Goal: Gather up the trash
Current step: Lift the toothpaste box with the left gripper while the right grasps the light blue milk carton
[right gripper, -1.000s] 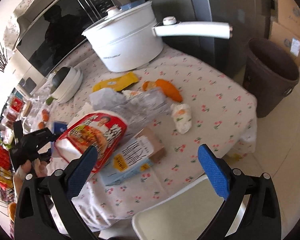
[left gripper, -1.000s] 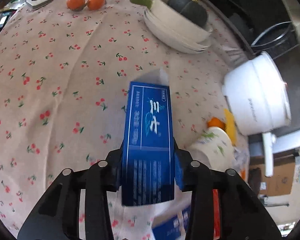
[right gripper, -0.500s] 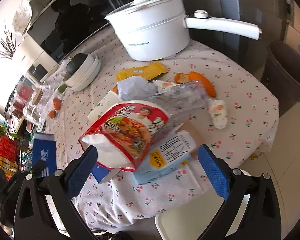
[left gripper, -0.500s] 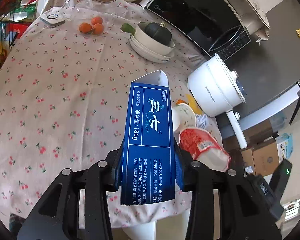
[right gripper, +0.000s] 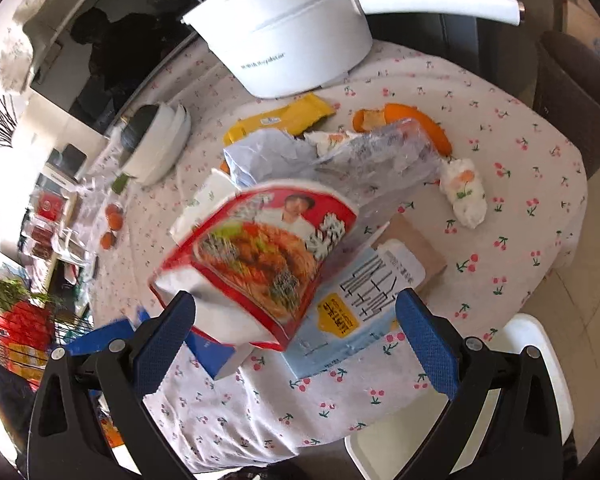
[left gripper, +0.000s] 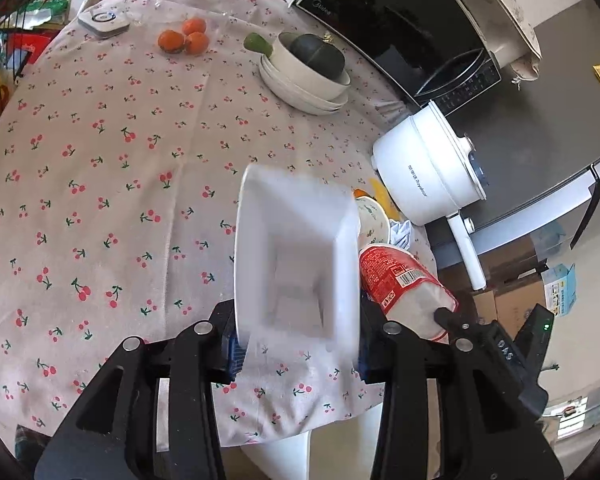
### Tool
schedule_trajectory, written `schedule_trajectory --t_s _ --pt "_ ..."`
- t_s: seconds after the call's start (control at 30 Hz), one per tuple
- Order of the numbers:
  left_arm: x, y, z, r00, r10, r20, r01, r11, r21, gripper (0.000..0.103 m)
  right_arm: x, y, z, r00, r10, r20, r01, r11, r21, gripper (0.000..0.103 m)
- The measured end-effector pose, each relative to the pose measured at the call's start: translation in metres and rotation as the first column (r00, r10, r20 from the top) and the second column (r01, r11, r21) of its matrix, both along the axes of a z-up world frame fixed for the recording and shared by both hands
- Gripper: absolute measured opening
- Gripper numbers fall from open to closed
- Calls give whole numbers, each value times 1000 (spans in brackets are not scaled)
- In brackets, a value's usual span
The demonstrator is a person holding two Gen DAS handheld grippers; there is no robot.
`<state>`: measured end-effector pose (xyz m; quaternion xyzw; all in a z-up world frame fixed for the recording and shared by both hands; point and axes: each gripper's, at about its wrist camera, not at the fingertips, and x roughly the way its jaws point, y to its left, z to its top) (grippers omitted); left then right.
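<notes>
left gripper (left gripper: 298,344) clamps blurred open box (left gripper: 296,256), probably carton | right gripper (right gripper: 296,320) wide open, empty; noodle cup (right gripper: 260,256) half-hides trash

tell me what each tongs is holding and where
The left tongs clamp an open carton by its two sides near the bottom end, open mouth facing the camera. The right tongs are open around the noodle cup, holding nothing.

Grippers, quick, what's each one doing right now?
Left gripper: shut on the open carton.
Right gripper: open, holding nothing, above the noodle cup.
</notes>
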<state>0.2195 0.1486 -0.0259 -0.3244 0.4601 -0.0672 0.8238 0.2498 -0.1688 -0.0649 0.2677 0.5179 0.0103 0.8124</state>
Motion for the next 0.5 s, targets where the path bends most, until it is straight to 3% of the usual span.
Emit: schedule_trajectory --t_s 0.1,0.2,0.4,0.47,0.5 --pt "2 2 -4 1000 0 -13 1 1000 10 39 1 5 0 1000 24 -1 -24 1000 20 98" --pt "6 7 -13 999 13 -43 -11 1000 29 39 0 2 7 999 32 25 -31 999 -24 98" --pt "18 12 -46 988 33 -151 -31 999 13 40 -1 -2 5 998 55 27 -54 997 -56 98" --pt "21 7 -51 986 35 -163 -28 998 48 49 -3 -3 9 997 68 41 -64 994 -92 98" --pt "22 5 -52 985 36 -169 -26 998 64 62 -3 -4 10 997 70 46 -65 993 -99 98"
